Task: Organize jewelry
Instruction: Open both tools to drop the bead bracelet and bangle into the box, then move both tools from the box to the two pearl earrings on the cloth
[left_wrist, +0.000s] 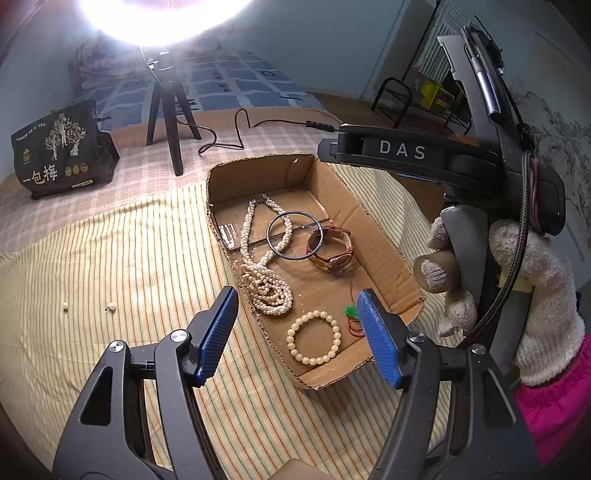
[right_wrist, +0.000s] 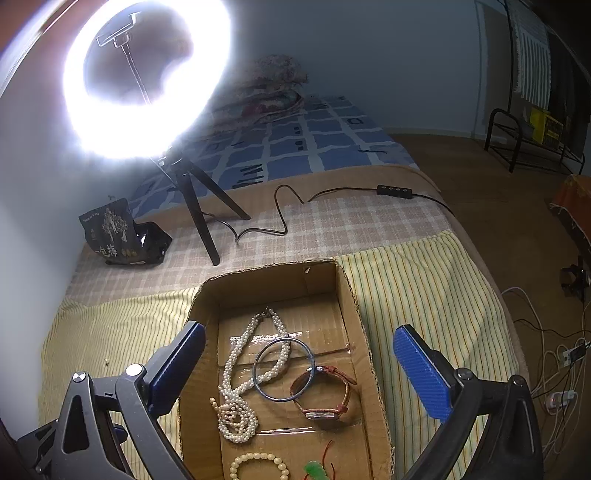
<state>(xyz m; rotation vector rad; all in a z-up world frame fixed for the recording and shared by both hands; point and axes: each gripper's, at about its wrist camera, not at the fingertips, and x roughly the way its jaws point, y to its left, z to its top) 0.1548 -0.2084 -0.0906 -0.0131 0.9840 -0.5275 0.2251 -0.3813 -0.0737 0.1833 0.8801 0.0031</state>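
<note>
A shallow cardboard tray (left_wrist: 384, 254) (right_wrist: 354, 332) lies on the striped cloth. In it are a pearl necklace (left_wrist: 260, 273) (right_wrist: 236, 373), a metal bangle (left_wrist: 294, 235) (right_wrist: 284, 373), a red-strapped watch (left_wrist: 334, 253) (right_wrist: 323, 395), a cream bead bracelet (left_wrist: 314, 341) (right_wrist: 258, 465) and a green pendant on red cord (left_wrist: 350, 311) (right_wrist: 314, 470). Two pearl earrings (left_wrist: 110, 306) lie on the cloth left of the tray. My left gripper (left_wrist: 297, 336) is open and empty, above the tray's near end. My right gripper (right_wrist: 299, 369) is open and empty over the tray; its body also shows in the left wrist view (left_wrist: 402, 151).
A ring light on a tripod (right_wrist: 199, 214) (left_wrist: 166, 110) stands behind the tray, its cable and switch (right_wrist: 395, 192) trailing right. A black snack bag (left_wrist: 59, 147) (right_wrist: 122, 232) sits at back left. The bed's edge drops off to the right, with cables (right_wrist: 554, 369) on the floor.
</note>
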